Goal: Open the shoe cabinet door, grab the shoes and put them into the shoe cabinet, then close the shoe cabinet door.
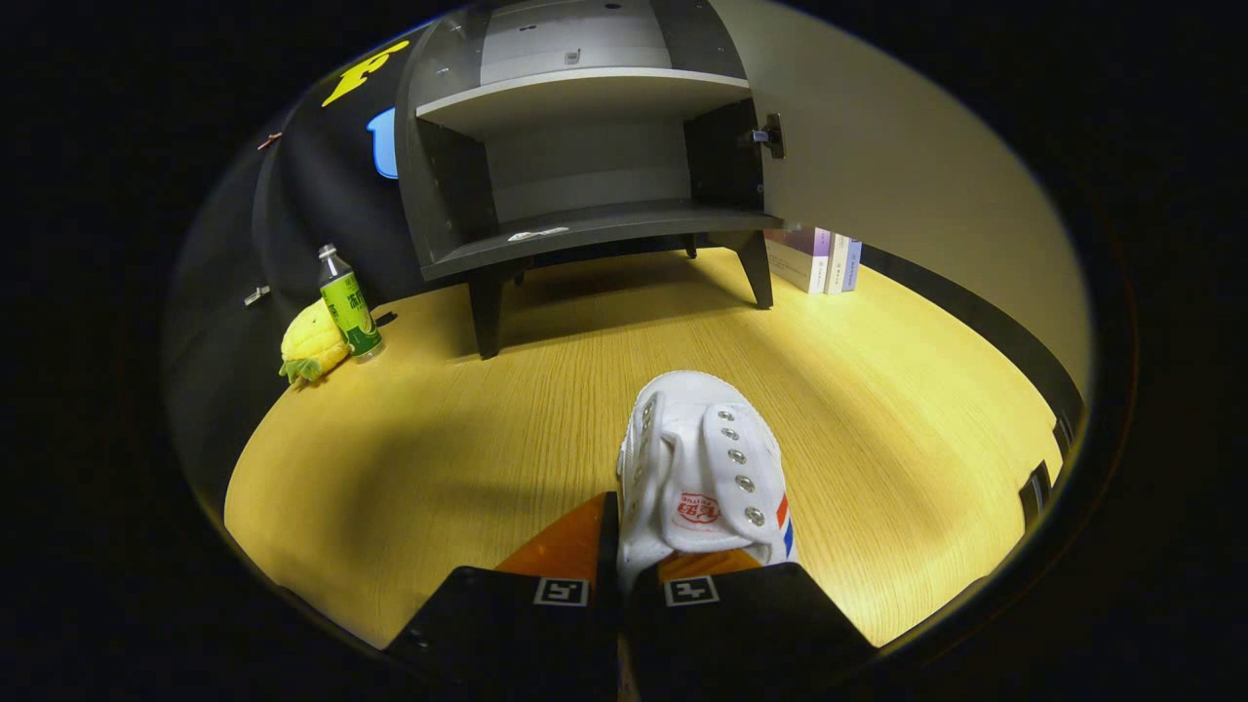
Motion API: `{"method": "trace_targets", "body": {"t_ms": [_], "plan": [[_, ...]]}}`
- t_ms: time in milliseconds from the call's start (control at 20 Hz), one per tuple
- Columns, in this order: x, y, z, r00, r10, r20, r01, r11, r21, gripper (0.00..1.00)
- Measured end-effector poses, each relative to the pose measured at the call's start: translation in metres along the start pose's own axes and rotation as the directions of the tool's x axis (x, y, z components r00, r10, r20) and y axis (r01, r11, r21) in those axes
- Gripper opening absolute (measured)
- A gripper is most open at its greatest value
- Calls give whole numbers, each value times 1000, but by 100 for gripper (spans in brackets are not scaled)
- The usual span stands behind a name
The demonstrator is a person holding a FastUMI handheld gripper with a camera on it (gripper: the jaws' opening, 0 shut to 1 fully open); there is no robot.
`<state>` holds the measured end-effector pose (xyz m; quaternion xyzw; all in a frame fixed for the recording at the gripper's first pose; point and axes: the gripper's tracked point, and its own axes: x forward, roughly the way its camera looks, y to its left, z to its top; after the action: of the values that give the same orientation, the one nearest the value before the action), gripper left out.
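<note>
Jaws pinch the side wall of the white canvas sneaker [704, 473], one finger inside the collar, one outside, so my gripper [624, 565] carries it toe-forward above the pale woodgrain floor [487, 429]. Metal eyelets stud its soft upper. Ahead stands the dark grey shoe cabinet [585, 156], its door [907, 166] swung wide, smooth shelves bare for the shoe.

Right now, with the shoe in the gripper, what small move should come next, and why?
Probably carry the white shoe forward toward the shoe cabinet. The gripper is shut on the shoe's side wall, the cabinet door already stands open, and the bottom shelf ahead looks free except for a small white item.
</note>
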<state>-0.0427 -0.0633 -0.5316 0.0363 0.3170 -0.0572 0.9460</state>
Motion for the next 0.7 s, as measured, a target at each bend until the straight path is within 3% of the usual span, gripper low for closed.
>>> {"method": "trace_targets", "body": {"t_ms": [100, 150, 450, 700], "plan": [[-6, -1, -21, 1000, -2, 8, 2, 1000, 21, 14], [3, -1, -1, 1000, 1, -3, -1, 1000, 22, 5], [-5, -3, 6, 1000, -8, -3, 8, 1000, -28, 5], [-35, -1, 46, 1000, 7, 24, -6, 998, -56, 5]]}}
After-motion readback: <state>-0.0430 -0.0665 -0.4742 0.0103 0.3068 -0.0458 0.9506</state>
